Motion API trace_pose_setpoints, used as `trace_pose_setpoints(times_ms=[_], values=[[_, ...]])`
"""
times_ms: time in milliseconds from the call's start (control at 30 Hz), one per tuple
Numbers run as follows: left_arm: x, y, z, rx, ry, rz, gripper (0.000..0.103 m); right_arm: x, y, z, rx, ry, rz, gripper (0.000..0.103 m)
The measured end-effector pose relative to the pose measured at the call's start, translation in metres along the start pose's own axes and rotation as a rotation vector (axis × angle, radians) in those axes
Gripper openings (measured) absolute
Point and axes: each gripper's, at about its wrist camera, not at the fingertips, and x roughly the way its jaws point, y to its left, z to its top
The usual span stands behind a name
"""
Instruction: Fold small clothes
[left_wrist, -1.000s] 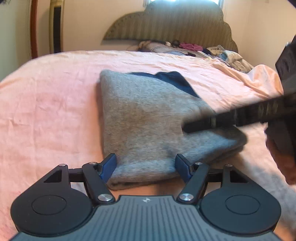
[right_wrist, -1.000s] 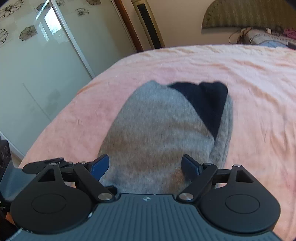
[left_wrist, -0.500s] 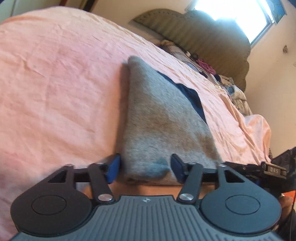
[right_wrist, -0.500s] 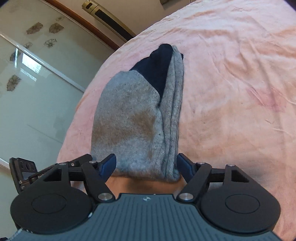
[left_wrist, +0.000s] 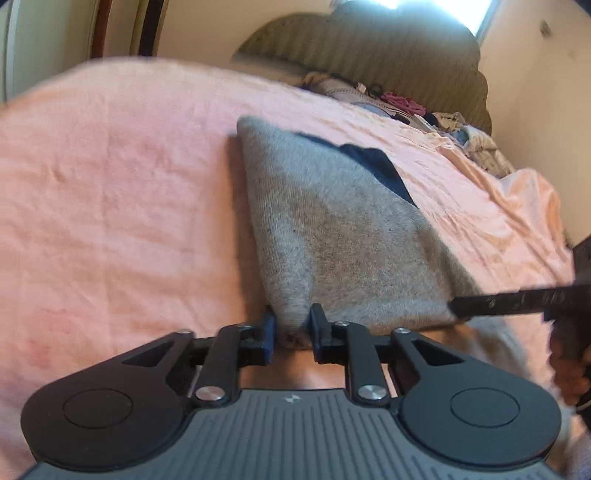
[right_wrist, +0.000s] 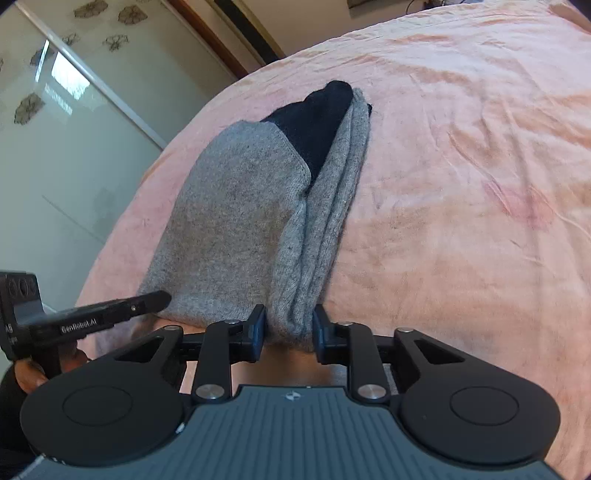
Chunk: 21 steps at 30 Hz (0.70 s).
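Left wrist view
Garment: a grey knitted garment (left_wrist: 343, 236), already folded into a thick pad, lies on the bed (left_wrist: 110, 192); a dark navy part (left_wrist: 380, 170) shows at its far end.
Left tool: the left tool (left_wrist: 291, 328) is closed nearly all the way, its two pads pinching the near left corner of the folded knit.
Right tool: the right tool (left_wrist: 509, 299) reaches in from the right, one black finger lying at the near right edge of the knit; its opening cannot be judged here.
Room: a padded headboard (left_wrist: 369, 62) at the far end, with a heap of loose clothes (left_wrist: 406, 107) below it, well apart from the grey piece.

Right wrist view
Garment: the same pad (right_wrist: 251, 214), several layers stacked along its right side, navy part (right_wrist: 317, 118) at the far end.
Right tool: closed (right_wrist: 289, 328) on the bunched near right corner, all layers between the pads.
Left tool: seen at the left (right_wrist: 110, 314), touching the near left edge.
Handling: soft, light and limp, I judge; the knit looks grippy rather than slippery, but the layers could slide apart, so hold at both near corners through the full stack.
Bed and room: a wrinkled pink sheet, yielding underfoot of the cloth; frosted sliding doors with flower motifs (right_wrist: 55, 122) stand beyond the bed's edge.
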Motion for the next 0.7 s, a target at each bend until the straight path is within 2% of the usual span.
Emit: trace_pose_setpoints(times_ms=[33, 67, 100, 133, 200, 233, 333, 367, 433, 500, 700], values=[[-0.01, -0.008, -0.003, 0.038, -0.034, 0.05, 0.05, -0.01, 0.004, -0.003, -0.013, -0.057, -0.052, 0.06], [-0.022, -0.017, -0.008, 0.085, -0.095, 0.087, 0.061, -0.019, 0.014, -0.007, -0.052, -0.117, -0.105, 0.073], [-0.031, -0.024, -0.016, 0.117, -0.154, 0.105, 0.082, -0.027, 0.024, -0.013, -0.099, -0.168, -0.139, 0.076], [-0.036, -0.032, -0.022, 0.138, -0.189, 0.125, 0.087, -0.03, 0.032, -0.018, -0.122, -0.195, -0.152, 0.079], [-0.029, -0.044, -0.03, 0.165, -0.168, 0.143, 0.087, -0.022, 0.045, -0.031, -0.15, -0.185, -0.187, 0.083], [-0.021, -0.047, -0.033, 0.162, -0.133, 0.157, 0.087, -0.013, 0.053, -0.038, -0.191, -0.166, -0.244, 0.09], [0.002, -0.052, -0.044, 0.138, -0.042, 0.224, 0.088, 0.015, 0.066, -0.057, -0.3, -0.124, -0.43, 0.096], [0.003, -0.051, -0.047, 0.13, -0.063, 0.233, 0.09, 0.021, 0.066, -0.062, -0.304, -0.11, -0.467, 0.103], [0.005, -0.049, -0.048, 0.122, -0.063, 0.25, 0.099, 0.023, 0.066, -0.072, -0.314, -0.166, -0.493, 0.103], [0.008, -0.046, -0.045, 0.105, -0.052, 0.247, 0.103, 0.026, 0.065, -0.072, -0.287, -0.192, -0.503, 0.103], [0.013, -0.047, -0.041, 0.105, -0.052, 0.261, 0.103, 0.034, 0.071, -0.069, -0.213, -0.228, -0.571, 0.103]])
